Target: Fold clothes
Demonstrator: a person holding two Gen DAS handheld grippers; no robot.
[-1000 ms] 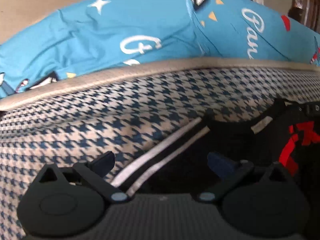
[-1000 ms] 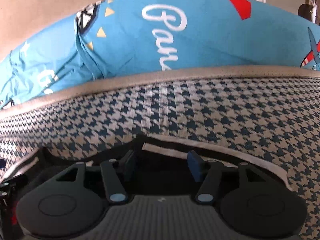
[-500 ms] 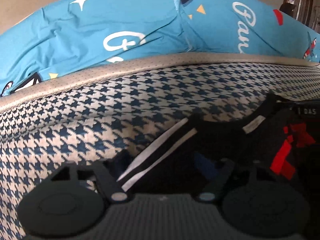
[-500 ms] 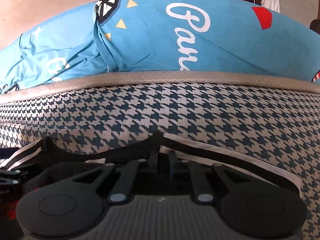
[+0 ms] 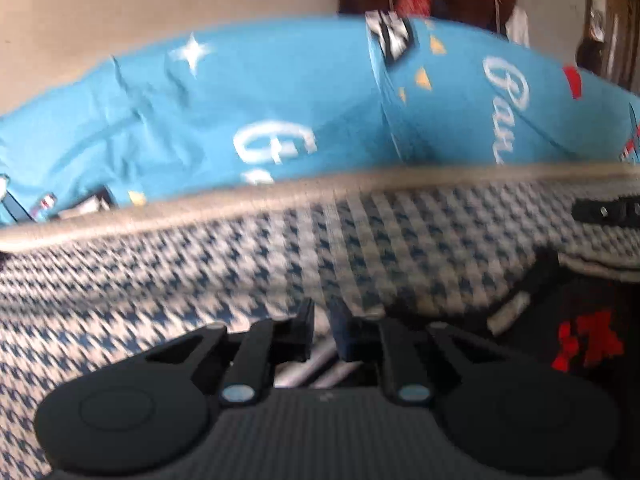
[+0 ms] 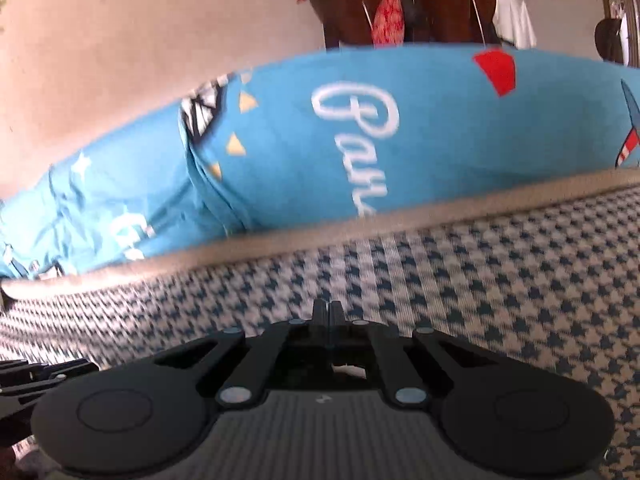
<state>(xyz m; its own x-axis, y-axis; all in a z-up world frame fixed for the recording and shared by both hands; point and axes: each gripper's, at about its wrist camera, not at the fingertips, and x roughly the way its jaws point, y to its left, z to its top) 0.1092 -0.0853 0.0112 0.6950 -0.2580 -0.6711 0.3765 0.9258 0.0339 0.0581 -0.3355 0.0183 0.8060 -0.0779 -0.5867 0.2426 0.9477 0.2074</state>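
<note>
I hold my left gripper [image 5: 322, 326] low over the blue-and-cream houndstooth woven cover [image 5: 168, 304], its fingers drawn narrow on a fold of the black garment with white side stripes and a red printed mark [image 5: 584, 344]; the striped hem [image 5: 316, 368] shows just behind the tips, so I judge the cloth is pinched there. My right gripper [image 6: 329, 314] has its fingers pressed tip to tip; only a pale scrap shows behind them, and I cannot tell whether cloth is caught between them. The black garment lies on the houndstooth cover, mostly to the right of my left gripper, where I also see the dark edge of my other tool against the cover. If this is a carry of one edge over the rest, I want both grippers level and moving together, the cloth kept taut enough between them that it lays down flat without a twisted hem. Beyond the houndstooth cover runs its grey piped border [image 6: 304, 240], and against that the bright blue printed bedding with white lettering [image 6: 360, 140] rises like a wall, so my room ends there. To the right of my right gripper the cover lies open and flat, which I judge the better side for spreading.
</note>
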